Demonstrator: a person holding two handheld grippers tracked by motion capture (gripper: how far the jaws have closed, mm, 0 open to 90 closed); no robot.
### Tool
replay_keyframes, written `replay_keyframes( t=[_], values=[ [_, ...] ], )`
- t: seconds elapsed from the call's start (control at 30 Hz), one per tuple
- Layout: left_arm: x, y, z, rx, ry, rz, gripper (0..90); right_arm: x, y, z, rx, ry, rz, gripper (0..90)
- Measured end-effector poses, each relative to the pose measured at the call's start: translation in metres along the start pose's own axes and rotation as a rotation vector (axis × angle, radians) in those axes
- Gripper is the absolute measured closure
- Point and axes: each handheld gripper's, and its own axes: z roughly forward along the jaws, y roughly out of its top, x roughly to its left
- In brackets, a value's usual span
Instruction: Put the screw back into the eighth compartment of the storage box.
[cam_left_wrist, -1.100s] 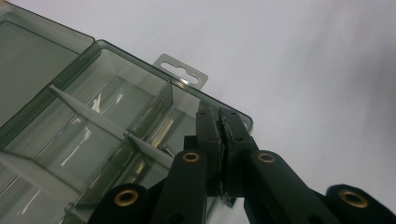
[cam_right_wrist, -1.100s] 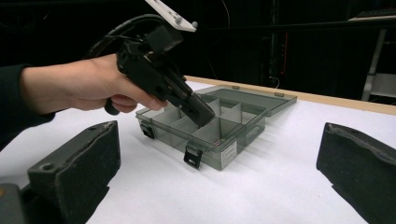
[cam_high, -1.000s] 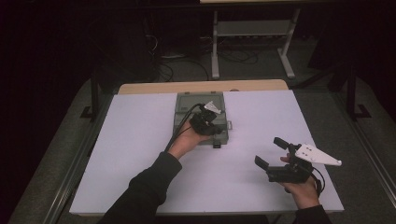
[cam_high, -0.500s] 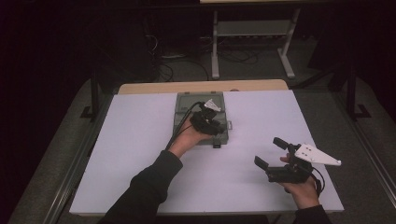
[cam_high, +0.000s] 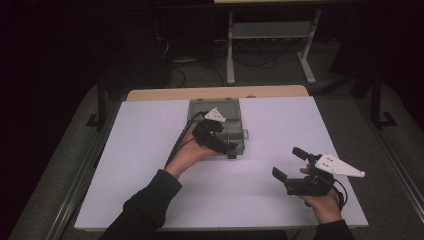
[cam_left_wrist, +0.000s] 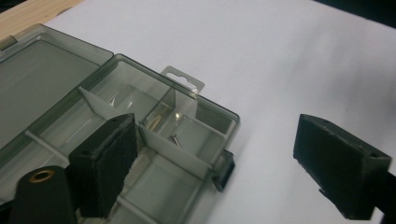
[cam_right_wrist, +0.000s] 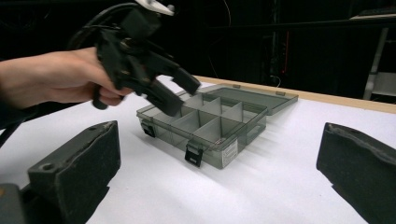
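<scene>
High view: your left gripper hovers over the near edge of the smoked-plastic compartment box, which sits at 12 o'clock from the centre of the white tabletop; your right gripper waits at 4 o'clock, well apart from it

Left gripper view: the fingers have just been opening and stand released, nothing between them. Below lie the box's thin translucent dividers; one small metal part rests in a cell near the hang tab, at 12 o'clock from the latch. The step in hand looks like a drop just made into the box; your next move likely calls for lifting clear without catching a divider

Right gripper view: the foam-faced fingers stand released and empty; the box lies open, its hinged lid flat behind
</scene>
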Motion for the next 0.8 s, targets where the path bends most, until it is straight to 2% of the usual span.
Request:
replay_keyframes(
  t=[0.03, 0.17, 0.27, 0.33, 0.4, 0.57, 0.8],
  values=[
    [0.0, -0.002, -0.005, 0.001, 0.002, 0.013, 11.5, 0.0, 0.0, 0.0, 0.0, 0.0, -0.001, 0.0],
    [-0.005, -0.012, -0.021, -0.053, 0.002, 0.005, 6.8, 0.0, 0.0, 0.0, 0.002, 0.0, 0.0, 0.0],
    [-0.008, -0.02, -0.032, -0.081, 0.008, -0.002, 0.0, 0.0, 0.0, 0.0, 0.003, 0.0, -0.001, 0.0],
    [-0.009, -0.025, -0.039, -0.105, 0.015, 0.017, 0.0, 0.0, 0.0, 0.0, 0.005, -0.001, -0.006, 0.0],
    [-0.012, -0.032, -0.048, -0.138, 0.013, 0.014, 0.0, 0.0, 0.0, 0.0, 0.005, -0.002, -0.006, 0.0],
    [-0.016, -0.052, -0.068, -0.182, 0.034, 0.004, 0.0, 0.0, 0.0, 0.0, 0.005, -0.002, -0.004, 0.0],
    [-0.018, -0.081, -0.098, -0.284, 0.074, -0.029, 0.0, 0.0, 0.0, 0.0, 0.005, -0.001, -0.003, 0.0]
  ],
)
